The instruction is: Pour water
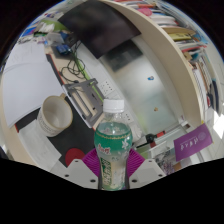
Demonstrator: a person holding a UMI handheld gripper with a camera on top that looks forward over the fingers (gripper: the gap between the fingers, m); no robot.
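Plastic bottle: clear green-labelled white-capped water bottle [113,145], upright between the fingers
Gripper [113,172]: clamped on the bottle from both sides
White paper cup [55,113]: ahead, left

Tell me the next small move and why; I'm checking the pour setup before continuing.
Probably carry the water bottle toward the white cup beyond it on the table before tilting. The claw holds the bottle upright between its fingers, with the white cap apparently on, and the cup sits apart off to one side, so tilting now would miss.
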